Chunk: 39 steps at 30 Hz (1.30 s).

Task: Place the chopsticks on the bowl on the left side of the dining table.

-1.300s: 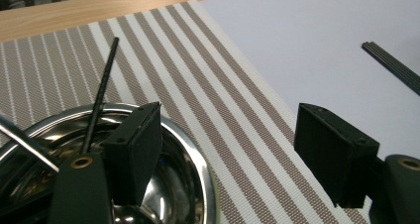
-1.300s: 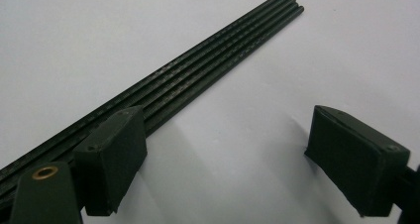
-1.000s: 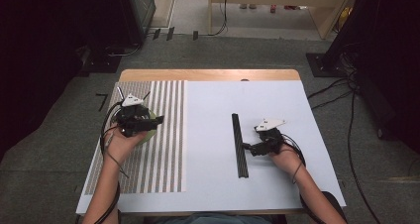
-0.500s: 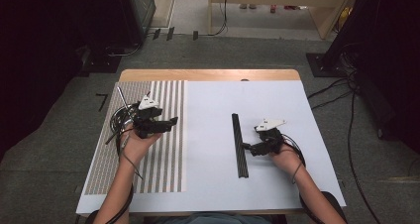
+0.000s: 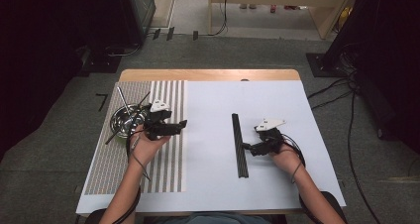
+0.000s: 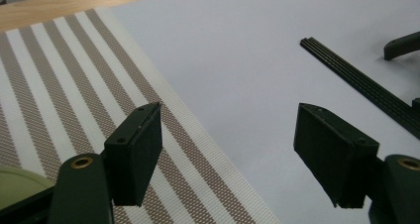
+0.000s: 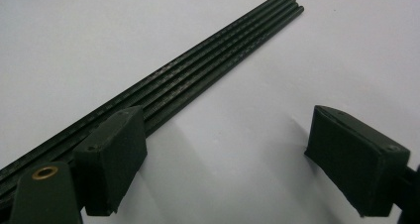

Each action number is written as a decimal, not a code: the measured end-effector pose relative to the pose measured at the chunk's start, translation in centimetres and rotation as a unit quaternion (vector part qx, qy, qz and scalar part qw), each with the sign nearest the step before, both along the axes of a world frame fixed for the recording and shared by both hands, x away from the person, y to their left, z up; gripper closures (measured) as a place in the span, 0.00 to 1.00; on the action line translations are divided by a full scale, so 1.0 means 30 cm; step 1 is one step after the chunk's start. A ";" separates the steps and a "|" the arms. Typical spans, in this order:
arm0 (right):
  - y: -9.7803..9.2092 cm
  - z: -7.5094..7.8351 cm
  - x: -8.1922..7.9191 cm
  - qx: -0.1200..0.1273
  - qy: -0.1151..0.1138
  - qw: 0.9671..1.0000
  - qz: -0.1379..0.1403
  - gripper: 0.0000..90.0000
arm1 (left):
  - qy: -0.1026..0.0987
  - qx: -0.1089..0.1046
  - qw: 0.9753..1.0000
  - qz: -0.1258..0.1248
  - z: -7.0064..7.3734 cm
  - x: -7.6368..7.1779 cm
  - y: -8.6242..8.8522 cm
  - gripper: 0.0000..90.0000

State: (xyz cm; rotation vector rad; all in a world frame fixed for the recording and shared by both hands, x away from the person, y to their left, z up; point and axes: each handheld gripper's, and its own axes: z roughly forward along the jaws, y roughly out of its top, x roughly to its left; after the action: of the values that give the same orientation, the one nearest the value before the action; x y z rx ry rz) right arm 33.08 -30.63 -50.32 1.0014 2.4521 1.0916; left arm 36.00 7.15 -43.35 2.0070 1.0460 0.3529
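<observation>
One metal bowl, one striped mat, perhaps four black rods (lying bundled), two tools.

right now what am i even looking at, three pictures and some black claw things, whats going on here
A person sits at a table and holds a hand tool with two black jaws in each hand; there is no robot arm. The wide picture comes from a camera above the table. The other two come from small cameras riding on each tool, looking out along its jaws.

The left gripper hovers open over a striped mat, holding nothing. Beside it sits a metal bowl with thin sticks in it.

The right gripper is also open and empty, right next to a neat row of black rods lying side by side on the white sheet. In the right gripper view, one jaw sits against the rods.
</observation>
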 end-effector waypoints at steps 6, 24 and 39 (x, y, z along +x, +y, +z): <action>0.000 0.000 0.000 0.000 0.000 1.000 -0.001 0.17 | 0.005 -0.014 1.000 -0.006 -0.015 -0.004 -0.025 0.30; 0.000 0.000 0.000 0.000 0.001 1.000 0.000 0.17 | 0.002 0.005 0.999 -0.036 -0.050 -0.038 -0.126 0.31; 0.000 0.001 0.000 0.000 0.001 1.000 -0.001 0.17 | 0.005 0.008 0.998 -0.058 -0.075 -0.058 -0.195 0.31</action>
State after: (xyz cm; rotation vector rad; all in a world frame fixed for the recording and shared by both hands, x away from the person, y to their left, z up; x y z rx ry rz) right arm 33.09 -30.62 -50.29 1.0058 2.4522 1.0899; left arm 34.26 1.28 -45.59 2.0753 0.9294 0.2907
